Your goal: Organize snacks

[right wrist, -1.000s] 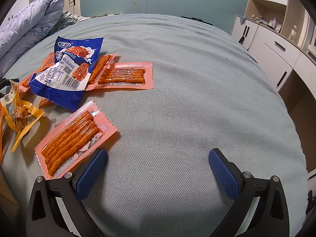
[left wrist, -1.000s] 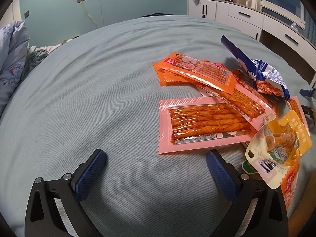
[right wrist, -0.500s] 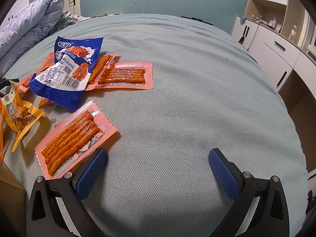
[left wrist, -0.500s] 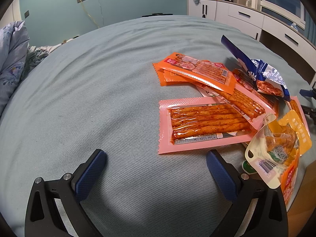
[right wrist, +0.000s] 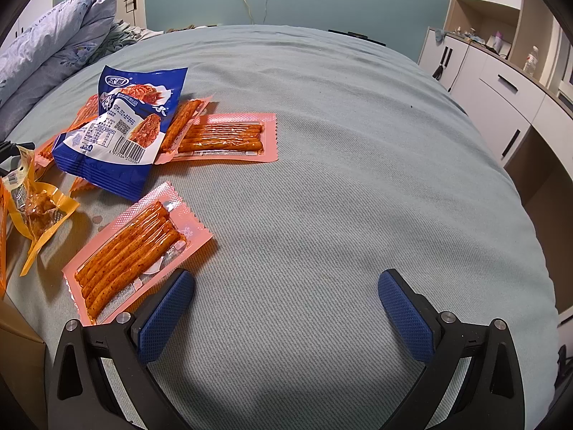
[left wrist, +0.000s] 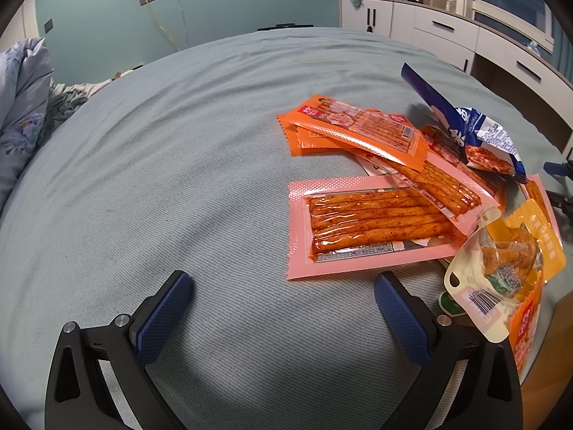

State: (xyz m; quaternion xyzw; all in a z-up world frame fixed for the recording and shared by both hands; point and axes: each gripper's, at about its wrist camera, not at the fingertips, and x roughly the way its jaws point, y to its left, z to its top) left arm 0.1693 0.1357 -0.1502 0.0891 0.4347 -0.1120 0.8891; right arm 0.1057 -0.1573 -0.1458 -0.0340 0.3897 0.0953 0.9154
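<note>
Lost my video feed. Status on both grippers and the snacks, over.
Left gripper open, empty. Right gripper open, empty. Snack packets piled loose on the bed, none picked up. Nothing in the way.

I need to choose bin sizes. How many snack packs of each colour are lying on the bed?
Pink spicy-stick packs: 3
Orange packs: at least 3, some overlapped
Blue pack: 1
Yellow pack: 1
Total: at least 8

Soft, even indoor light falls on both views, with faint shadows on the bed (left wrist: 179, 179). Glare streaks the clear snack packs (left wrist: 372, 222). Fisheye bending curves the edges and darkens the corners.
</note>
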